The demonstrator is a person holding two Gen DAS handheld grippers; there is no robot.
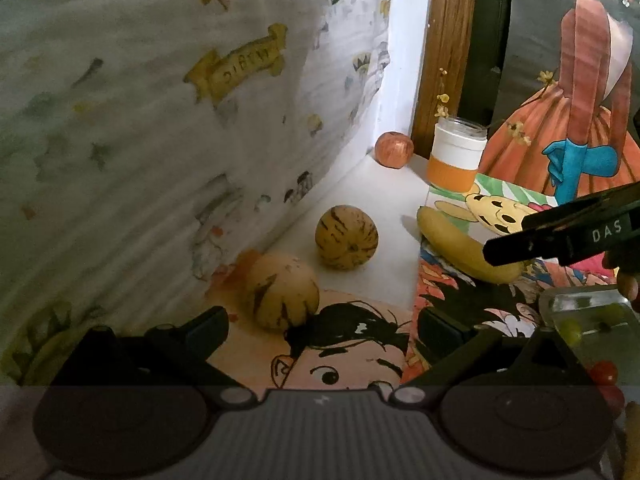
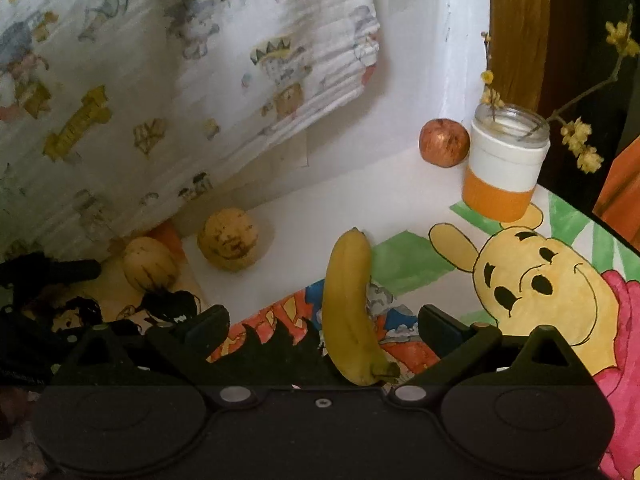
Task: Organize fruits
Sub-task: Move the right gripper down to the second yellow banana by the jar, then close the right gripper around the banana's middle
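In the right wrist view, the right gripper has its fingers spread wide and released at the lower centre, with a banana lying between them on cartoon drawings covering the worktop. In the left wrist view, the left gripper is likewise spread and holds nothing, a striped yellow melon just past its left finger. Beyond, mid-frame, sits a second melon, and farthest, upper right, an apple beside an orange-and-white jar.
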